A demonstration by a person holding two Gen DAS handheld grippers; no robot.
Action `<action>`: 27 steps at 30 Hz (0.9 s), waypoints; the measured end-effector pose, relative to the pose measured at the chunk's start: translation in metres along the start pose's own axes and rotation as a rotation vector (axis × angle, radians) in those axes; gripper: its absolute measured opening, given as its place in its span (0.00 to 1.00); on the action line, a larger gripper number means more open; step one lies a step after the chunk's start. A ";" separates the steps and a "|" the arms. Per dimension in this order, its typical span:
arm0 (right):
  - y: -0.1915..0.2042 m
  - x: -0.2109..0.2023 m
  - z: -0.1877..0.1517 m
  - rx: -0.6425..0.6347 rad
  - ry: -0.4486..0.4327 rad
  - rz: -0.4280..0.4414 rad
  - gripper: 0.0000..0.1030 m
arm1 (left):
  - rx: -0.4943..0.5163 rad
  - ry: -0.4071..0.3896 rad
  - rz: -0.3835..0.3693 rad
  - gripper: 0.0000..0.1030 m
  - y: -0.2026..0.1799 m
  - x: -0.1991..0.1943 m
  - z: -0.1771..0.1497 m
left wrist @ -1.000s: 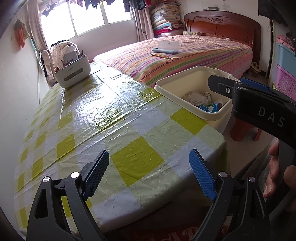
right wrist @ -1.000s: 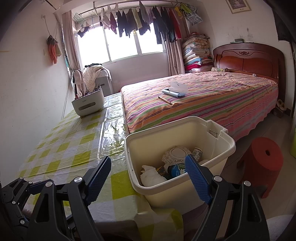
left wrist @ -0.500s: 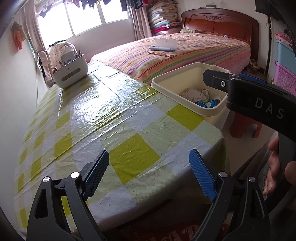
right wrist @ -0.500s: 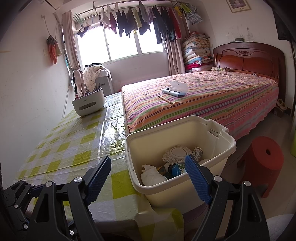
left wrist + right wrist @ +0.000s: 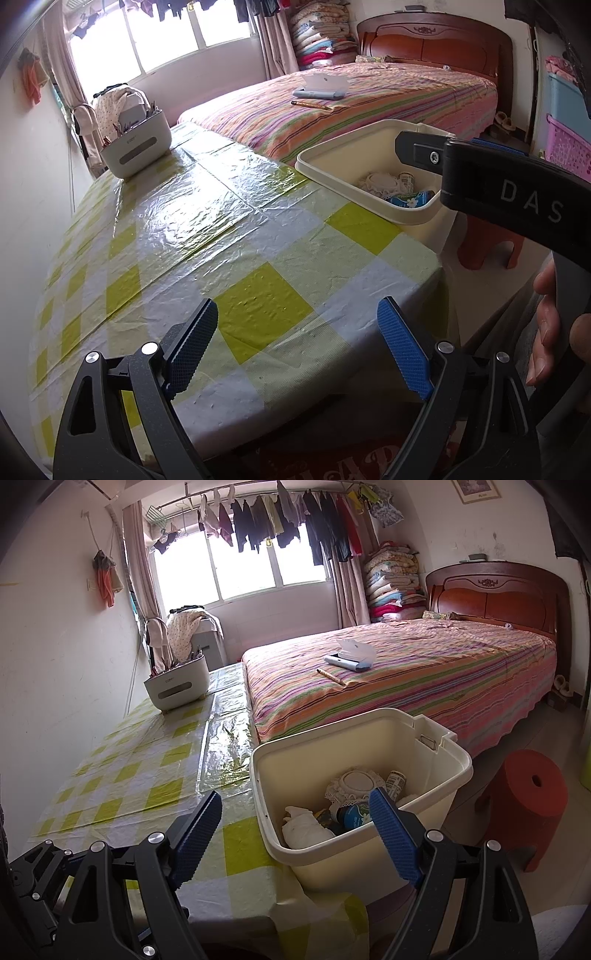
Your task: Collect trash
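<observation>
We are holding both left tongs (image 5: pixel 297 345) and right tongs (image 5: pixel 295 829) wide, empty; ahead of the right, the bin's (image 5: pixel 436 753) crumpled tissue (image 5: pixel 303 829) is looking light, soft; we judge pinching its middle best.

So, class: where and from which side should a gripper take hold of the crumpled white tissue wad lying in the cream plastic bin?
Grip the crumpled white tissue wad across its bunched top, coming straight down through the open top of the cream plastic bin. The bin's walls block any sideways approach, and the soft wad should compress between the open right gripper fingers.
</observation>
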State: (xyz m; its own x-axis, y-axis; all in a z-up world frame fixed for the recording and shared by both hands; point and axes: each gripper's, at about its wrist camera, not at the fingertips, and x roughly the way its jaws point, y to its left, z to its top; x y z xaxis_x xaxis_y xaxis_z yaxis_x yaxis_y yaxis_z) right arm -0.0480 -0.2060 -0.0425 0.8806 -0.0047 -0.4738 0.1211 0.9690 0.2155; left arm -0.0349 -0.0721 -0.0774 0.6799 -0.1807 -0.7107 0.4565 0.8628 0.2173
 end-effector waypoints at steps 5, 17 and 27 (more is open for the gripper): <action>0.000 0.001 0.000 0.001 0.001 0.001 0.77 | 0.003 0.001 0.000 0.84 0.000 0.000 0.000; 0.002 -0.001 -0.002 0.000 0.001 0.004 0.77 | -0.037 -0.062 0.023 0.84 0.009 -0.011 0.010; 0.000 -0.001 -0.002 0.011 0.007 0.003 0.77 | -0.052 -0.146 0.021 0.92 0.008 -0.023 0.016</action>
State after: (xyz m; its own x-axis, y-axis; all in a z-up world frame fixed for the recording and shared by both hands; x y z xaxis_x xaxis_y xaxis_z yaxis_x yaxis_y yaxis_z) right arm -0.0498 -0.2050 -0.0438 0.8779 -0.0006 -0.4789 0.1240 0.9661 0.2263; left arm -0.0377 -0.0689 -0.0485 0.7668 -0.2263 -0.6007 0.4140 0.8895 0.1935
